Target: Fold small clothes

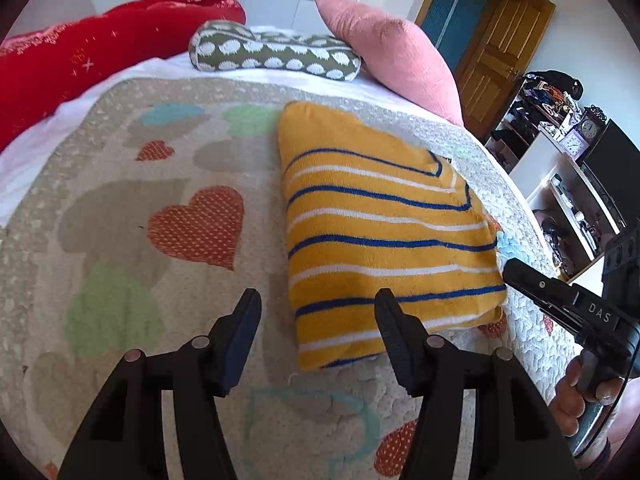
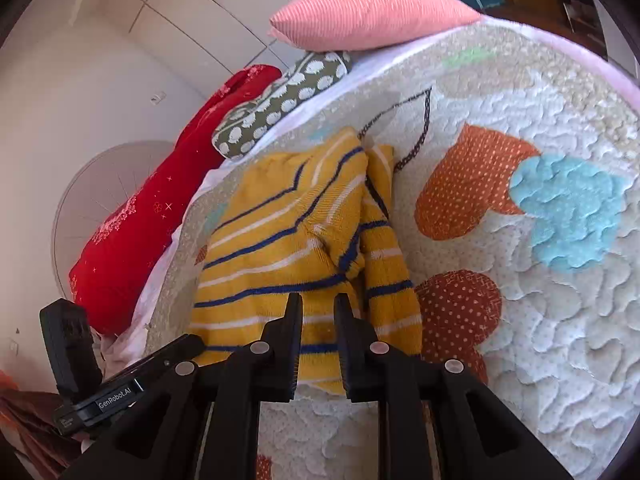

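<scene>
On the quilt (image 1: 120, 208) the folded sweater (image 1: 384, 216) lies lengthwise toward the pillows; both grippers gape empty, right narrower

White letters "DAS" are showing on the black body of the right hand-held gripper (image 1: 516, 270), seen from the left wrist. A small label (image 2: 119, 394) reading "GenRobot.AI" is sitting on the left hand-held gripper (image 2: 68, 332) in the right wrist view.

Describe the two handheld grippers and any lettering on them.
Both are matte black plastic. The left gripper and the right gripper each have two flat, tapered jaws with ribbed inner faces, hinged on arms with round silver pins. White lettering reads "DAS" on the right one, "GenRobot.AI" on the left. A dark cable trails from the right one's handle.
</scene>
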The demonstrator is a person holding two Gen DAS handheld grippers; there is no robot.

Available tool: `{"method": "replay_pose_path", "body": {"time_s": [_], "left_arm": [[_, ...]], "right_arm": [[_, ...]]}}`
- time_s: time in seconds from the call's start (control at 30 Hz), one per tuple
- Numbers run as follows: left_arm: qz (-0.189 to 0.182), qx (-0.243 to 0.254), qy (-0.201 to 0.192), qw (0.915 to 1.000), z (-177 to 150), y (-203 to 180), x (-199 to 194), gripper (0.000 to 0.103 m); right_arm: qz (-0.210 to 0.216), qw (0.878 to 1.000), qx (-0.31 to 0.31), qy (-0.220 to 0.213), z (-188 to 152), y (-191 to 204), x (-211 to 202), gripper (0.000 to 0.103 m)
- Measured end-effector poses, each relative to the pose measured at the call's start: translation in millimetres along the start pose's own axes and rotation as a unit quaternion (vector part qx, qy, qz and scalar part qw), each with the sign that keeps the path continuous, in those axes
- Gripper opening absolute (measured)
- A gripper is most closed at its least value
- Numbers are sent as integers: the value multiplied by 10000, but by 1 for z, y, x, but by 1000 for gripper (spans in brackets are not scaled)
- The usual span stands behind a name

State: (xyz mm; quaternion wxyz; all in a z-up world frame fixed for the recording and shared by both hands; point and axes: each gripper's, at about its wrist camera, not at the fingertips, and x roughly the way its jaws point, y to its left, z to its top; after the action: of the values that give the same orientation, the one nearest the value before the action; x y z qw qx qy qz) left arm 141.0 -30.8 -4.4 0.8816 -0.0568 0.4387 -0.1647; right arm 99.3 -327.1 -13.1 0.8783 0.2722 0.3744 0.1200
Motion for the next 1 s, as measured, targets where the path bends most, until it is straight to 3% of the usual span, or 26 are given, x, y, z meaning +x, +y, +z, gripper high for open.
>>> {"method": "replay_pose_path", "body": {"time_s": [0.13, 0.23, 0.4, 0.43, 0.5, 0.6, 0.77, 0.9, 1.0], "left_arm": [[526, 105, -697, 9961, -21, -5, -49, 67], [1029, 168, -1318, 9858, -38, -12, -87, 79], [1441, 124, -2216, 9644, -61, -21, -147, 102], [1504, 134, -2368, 9597, -64, -24, -158, 103], [1626, 141, -2624, 9511, -70, -31, -177, 103], [1774, 92, -2702, 9463, -72, -39, -195, 103], [1716, 9, -2552, 9515, -79, -49, -197, 103], [1734, 331, -2358, 9556, -87, -60, -182, 103], [1625, 470, -2064, 9637, -92, -64, -166, 103]], "right_arm": [[-420, 9966, -640, -314, -26, 25, -36, 22], [-671, 9920, -934, -529, -47, 37, -60, 26], [-689, 9890, -905, -945, -73, 51, -98, 47], [-734, 9871, -966, -1041, -78, 57, -105, 50], [-885, 9815, -1138, -1259, -87, 69, -117, 64], [-1110, 9713, -1385, -1586, -100, 85, -133, 78], [-1596, 9523, -1693, -1975, -114, 100, -145, 98], [-2051, 9403, -1804, -2032, -120, 100, -139, 100], [-2090, 9451, -1686, -1862, -120, 90, -130, 100]]}}
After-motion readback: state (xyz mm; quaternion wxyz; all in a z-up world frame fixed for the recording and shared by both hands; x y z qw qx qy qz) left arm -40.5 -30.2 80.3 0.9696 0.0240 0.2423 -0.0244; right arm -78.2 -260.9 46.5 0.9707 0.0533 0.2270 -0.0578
